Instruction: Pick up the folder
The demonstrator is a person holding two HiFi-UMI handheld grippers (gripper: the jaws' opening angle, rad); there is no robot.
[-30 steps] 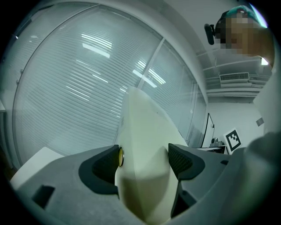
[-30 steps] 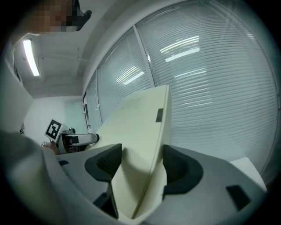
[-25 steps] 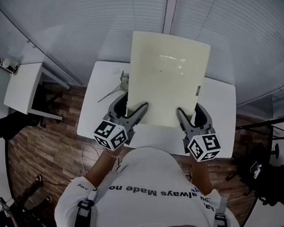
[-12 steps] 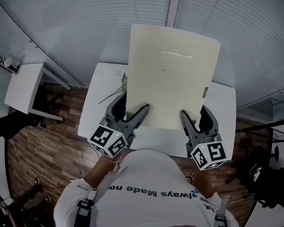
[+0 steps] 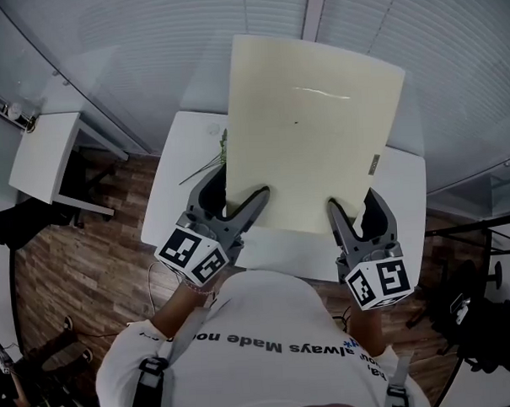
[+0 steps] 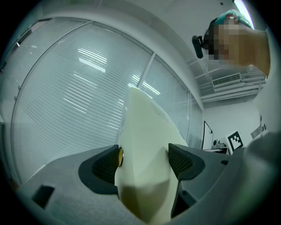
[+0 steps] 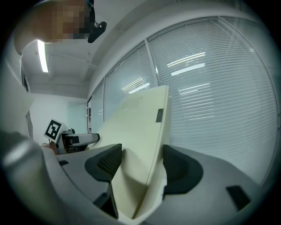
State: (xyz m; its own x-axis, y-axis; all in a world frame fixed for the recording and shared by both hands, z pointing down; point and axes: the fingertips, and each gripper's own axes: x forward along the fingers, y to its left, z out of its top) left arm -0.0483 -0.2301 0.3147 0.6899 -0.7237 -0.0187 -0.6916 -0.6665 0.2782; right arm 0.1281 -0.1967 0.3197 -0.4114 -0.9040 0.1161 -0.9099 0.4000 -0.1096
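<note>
Currently the person is holding a folder (image 5: pixel 312 128) with both hand-held grippers, one at each lower corner. The left hand-held gripper (image 5: pixel 232 197) is pinching the lower left corner. In the left gripper view the cream folder (image 6: pixel 145 132) is filling the gap between the two dark pads (image 6: pixel 106 165) of this hand-held gripper (image 6: pixel 145 161).

The right hand-held gripper (image 5: pixel 355 209) is pinching the lower right corner. In the right gripper view the folder's (image 7: pixel 139 127) edge is standing between the jaws of this hand-held gripper (image 7: pixel 141 164), which are closing on it. A thin gap seems to be showing beside the right pad, so I cannot say how firmly it is pressing there.

In the head view the folder is standing steeply, with its upper edge reaching past the far side of the white tabletop (image 5: pixel 176 181) and in front of the blinds (image 5: pixel 147 43). A small dark label (image 5: pixel 375 161) is sitting near its right edge. Its lower edge is lying over the tabletop, but I cannot tell if it is touching it.

Some thin plant stems (image 5: pixel 209 161) are lying on the tabletop just left of the folder. A small white side table (image 5: pixel 38 157) is standing well apart at the left, on the wooden floor (image 5: pixel 80 257).
</note>
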